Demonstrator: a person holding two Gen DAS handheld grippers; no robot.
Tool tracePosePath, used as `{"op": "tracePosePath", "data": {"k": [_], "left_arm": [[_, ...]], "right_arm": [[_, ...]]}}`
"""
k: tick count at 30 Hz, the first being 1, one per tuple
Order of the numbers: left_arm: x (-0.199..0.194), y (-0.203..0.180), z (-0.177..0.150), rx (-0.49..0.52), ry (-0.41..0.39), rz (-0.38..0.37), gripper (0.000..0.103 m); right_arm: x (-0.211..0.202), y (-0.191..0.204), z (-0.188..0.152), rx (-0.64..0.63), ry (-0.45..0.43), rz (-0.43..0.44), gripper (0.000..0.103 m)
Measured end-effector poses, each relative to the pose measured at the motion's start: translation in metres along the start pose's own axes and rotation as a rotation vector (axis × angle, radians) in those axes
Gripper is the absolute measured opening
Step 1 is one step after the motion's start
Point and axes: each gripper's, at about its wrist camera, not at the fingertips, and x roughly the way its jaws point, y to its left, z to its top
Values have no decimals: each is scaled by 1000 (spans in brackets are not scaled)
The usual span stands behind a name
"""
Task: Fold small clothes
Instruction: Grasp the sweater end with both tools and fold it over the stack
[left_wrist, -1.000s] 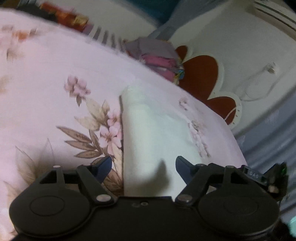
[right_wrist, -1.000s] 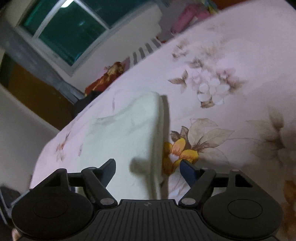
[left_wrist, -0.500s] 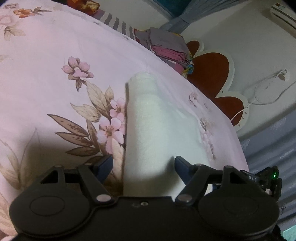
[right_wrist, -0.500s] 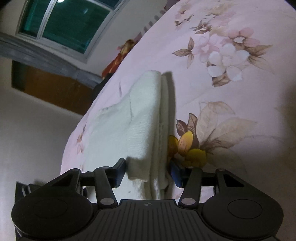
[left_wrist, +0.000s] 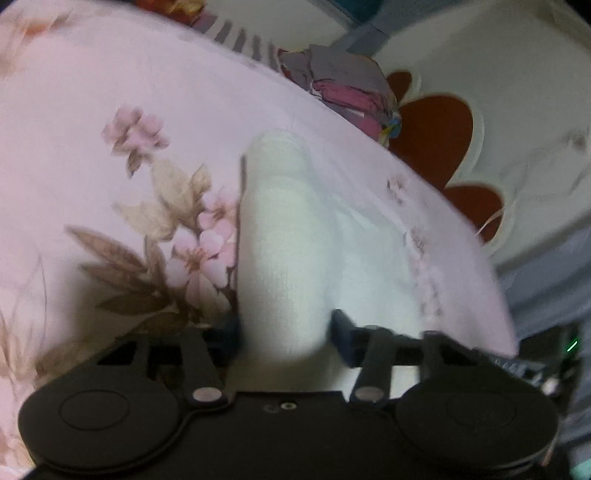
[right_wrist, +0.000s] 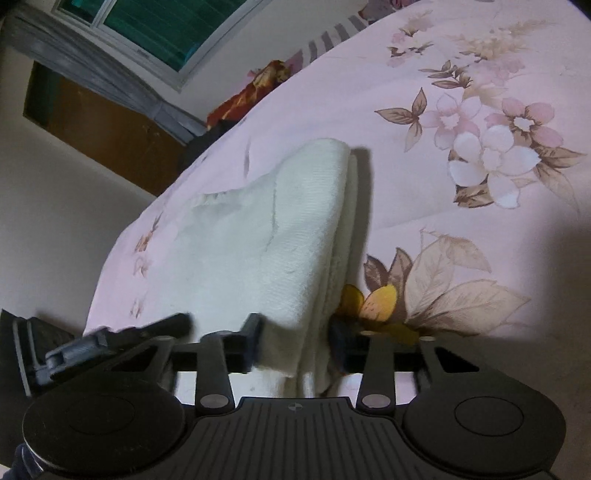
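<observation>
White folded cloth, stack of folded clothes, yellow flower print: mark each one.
white folded cloth (right_wrist: 258, 240), right wrist view, top layer.
stack of folded clothes (left_wrist: 343, 85), left wrist view, pink and grey layers.
yellow flower print (right_wrist: 376, 299), right wrist view, petal on the sheet.

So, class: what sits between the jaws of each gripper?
In both wrist views, the folded edge of the white cloth: the right gripper and the left gripper have just closed their jaws onto it.

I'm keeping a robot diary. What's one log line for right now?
left claw: closing on white cloth | right claw: closing on same cloth | surface: flowered sheet
</observation>
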Motion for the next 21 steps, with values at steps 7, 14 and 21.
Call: {"op": "tracePosePath", "data": {"k": [7, 14, 21], "left_arm": [[-20, -31, -2, 143, -39, 46, 33], [-46, -39, -2, 212, -52, 23, 33], [-79, -21, 1, 258, -68, -17, 33]], "right_arm": [[-5, 31, -13, -72, -50, -49, 28], [-22, 58, -19, -116, -93, -66, 28], [-19, 111, -30, -159, -120, -117, 28]]}}
